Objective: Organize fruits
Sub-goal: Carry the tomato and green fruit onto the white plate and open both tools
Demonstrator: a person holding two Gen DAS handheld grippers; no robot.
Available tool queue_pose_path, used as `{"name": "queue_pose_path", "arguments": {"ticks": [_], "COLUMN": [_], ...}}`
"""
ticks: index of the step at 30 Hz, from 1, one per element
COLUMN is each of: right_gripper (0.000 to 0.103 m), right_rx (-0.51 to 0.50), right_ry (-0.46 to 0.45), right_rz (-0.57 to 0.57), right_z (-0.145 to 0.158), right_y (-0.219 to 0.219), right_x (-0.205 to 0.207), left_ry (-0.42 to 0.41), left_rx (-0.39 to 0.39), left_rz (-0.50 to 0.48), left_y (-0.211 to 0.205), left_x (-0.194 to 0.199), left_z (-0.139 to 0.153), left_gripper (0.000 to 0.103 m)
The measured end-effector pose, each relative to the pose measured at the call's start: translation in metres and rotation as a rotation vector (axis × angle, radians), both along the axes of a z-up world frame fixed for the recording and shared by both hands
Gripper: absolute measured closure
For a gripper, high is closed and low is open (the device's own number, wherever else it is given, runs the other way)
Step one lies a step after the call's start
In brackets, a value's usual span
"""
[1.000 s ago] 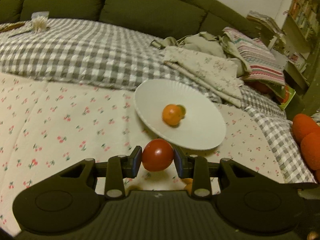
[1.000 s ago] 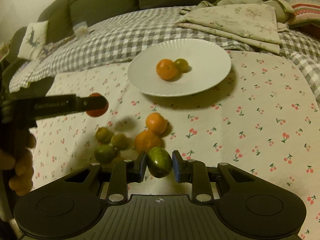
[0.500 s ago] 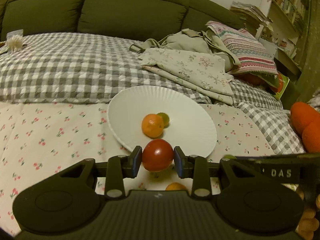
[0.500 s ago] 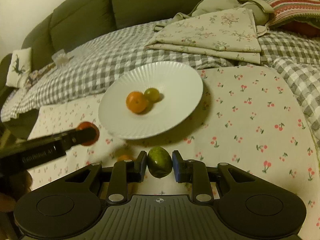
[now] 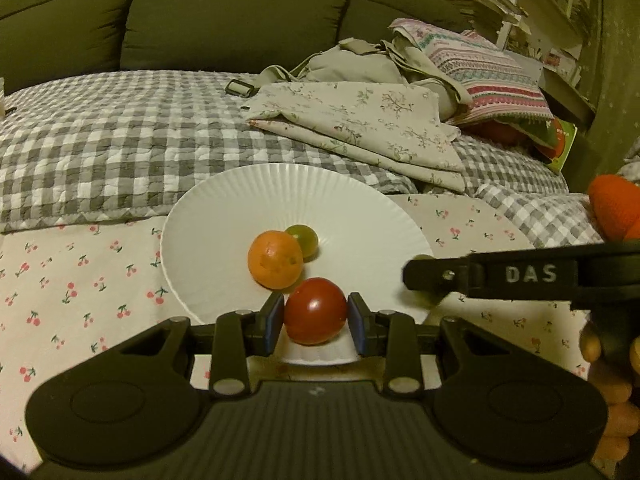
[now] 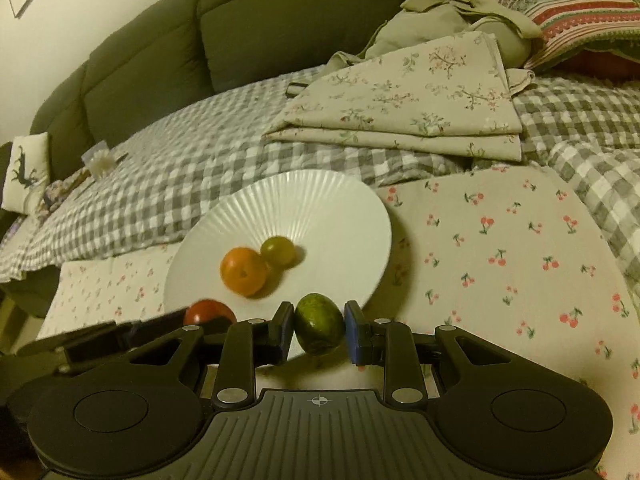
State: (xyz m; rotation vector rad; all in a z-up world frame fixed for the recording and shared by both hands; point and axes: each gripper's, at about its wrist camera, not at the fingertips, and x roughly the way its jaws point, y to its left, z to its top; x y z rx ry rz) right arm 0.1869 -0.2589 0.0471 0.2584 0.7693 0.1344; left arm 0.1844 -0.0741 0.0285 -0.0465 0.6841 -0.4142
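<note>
The left claw's point(image 5: 315, 330) body is covering the near rim of the white plate point(image 5: 224, 240) in the left wrist view, and the red tomato point(image 5: 315, 311) is hiding the orange fruit's point(image 5: 274, 259) lower edge. That orange is overlapping the small green fruit point(image 5: 303, 237) behind it. In the right wrist view, the left claw's dark arm point(image 6: 132, 330) is looking blurred and is masking the tomato's point(image 6: 208, 312) lower half. The orange knitted thing point(image 5: 614, 206) is running off the right edge.
</note>
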Motion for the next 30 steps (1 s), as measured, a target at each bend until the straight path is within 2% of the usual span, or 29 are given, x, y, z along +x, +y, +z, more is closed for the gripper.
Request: {"name": "queue_pose_path", "arguments": {"ticks": [9,19,21,23,25,30], "right_gripper": [0.077,0.076,0.073,0.067,0.061,0.060], "right_rx": [-0.005,0.005,0.015,0.034,0.046,0.050], "right_ry": [-0.009,-0.002,-0.003,-0.005,-0.007,-0.010], "right_rz": [0.014,0.006,-0.002,-0.014,-0.021,-0.039], "right_z": [-0.010,-0.015,-0.014,-0.012,-0.010,-0.005], "right_y": [0.007,0.008,0.006,0.003,0.002,0.000], "right_x": [0.017,0.021,0.021,0.020,0.020,0.016], "left_ry": [-0.013,-0.002,-0.003,-0.003,-0.001,0.005], "left_rx": [0.011,-0.010,-0.014,-0.021,-0.034,-0.042], "left_rz": [-0.020,-0.017,-0.016,-0.014,-0.008,0.013], "left_y": [-0.005,-0.004,-0.002,0.000,0.005,0.018], "left_x": [0.010,0.016,0.016,0.014,0.013,0.006], "left_z": [-0.005,-0.006,-0.006,-0.004,-0.002,0.006], "left_gripper": [0.070,0.069,0.067,0.057,0.054,0.052]}}
